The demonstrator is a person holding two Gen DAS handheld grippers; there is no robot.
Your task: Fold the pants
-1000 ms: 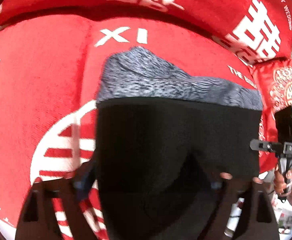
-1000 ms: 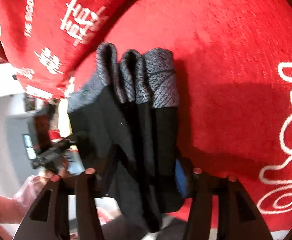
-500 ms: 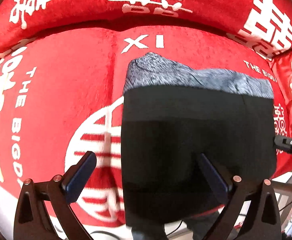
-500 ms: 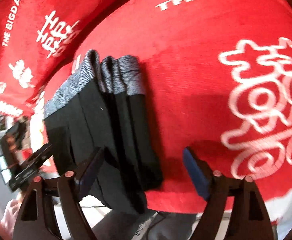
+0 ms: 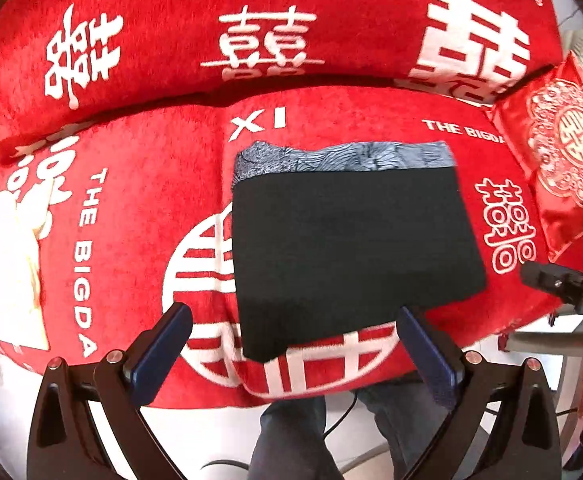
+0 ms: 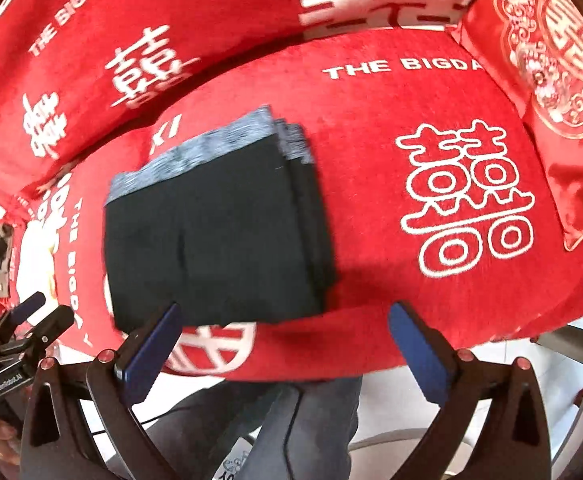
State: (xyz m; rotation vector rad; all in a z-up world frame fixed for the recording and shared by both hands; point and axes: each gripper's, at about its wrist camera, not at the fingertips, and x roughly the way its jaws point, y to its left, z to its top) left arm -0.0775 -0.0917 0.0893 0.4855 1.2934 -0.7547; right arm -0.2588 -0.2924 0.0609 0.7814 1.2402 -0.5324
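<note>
The black pants [image 5: 351, 248] lie folded into a compact rectangle on the red sofa seat [image 5: 139, 184], their grey patterned waistband [image 5: 343, 158] along the far edge. In the right wrist view the pants [image 6: 215, 232] show several stacked layers at their right side. My left gripper [image 5: 295, 340] hangs above the near edge of the pants, open, with nothing pressed between its blue pads. My right gripper [image 6: 287, 340] is above the pants' near right corner; its jaws are opening wide and hold nothing.
A red embroidered cushion [image 5: 563, 160] leans at the sofa's right end. A cream cloth [image 5: 7, 272] lies on the seat at the left. The red backrest [image 5: 251, 32] rises behind. A person's legs [image 5: 303, 436] stand on the white floor below the seat edge.
Both grippers let go of the pants and rose away from them. The right jaws spread wider. The folded pants now rest flat on the seat.
</note>
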